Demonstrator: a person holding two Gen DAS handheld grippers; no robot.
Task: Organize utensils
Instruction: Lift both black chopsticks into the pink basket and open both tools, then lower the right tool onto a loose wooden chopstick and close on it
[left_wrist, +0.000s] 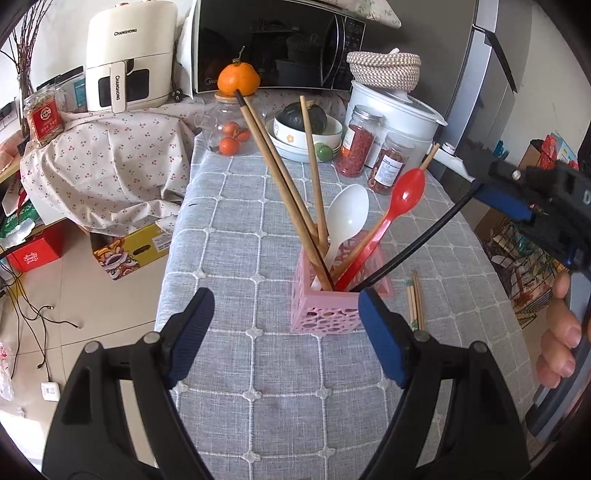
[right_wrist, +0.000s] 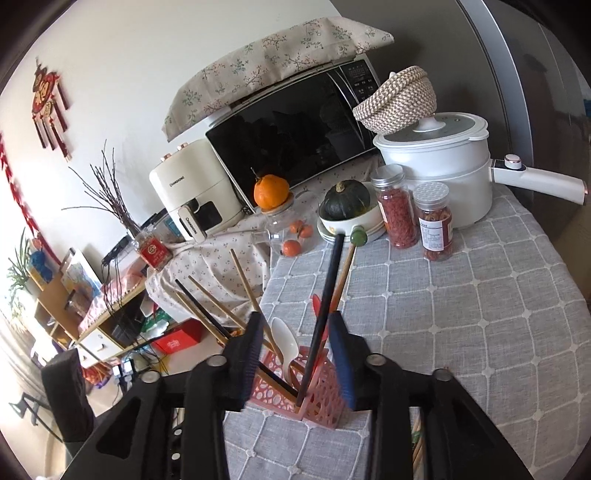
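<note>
The pink holder (left_wrist: 334, 310) is seen at centre frame of the left wrist view on the grey checked desk (left_wrist: 229, 236), already filled with wooden chopsticks (left_wrist: 280, 173), a white spoon (left_wrist: 347, 214) and a red spoon (left_wrist: 402, 199). A black chopstick (right_wrist: 325, 306) stands in it between the released right tongs (right_wrist: 299, 350), whose pads are held clear of it. The drop-in step is judged finished. The left tongs (left_wrist: 286, 332) are spread wide and empty. More chopsticks (left_wrist: 415, 302), lying just right of the holder, are probably to be collected next.
</note>
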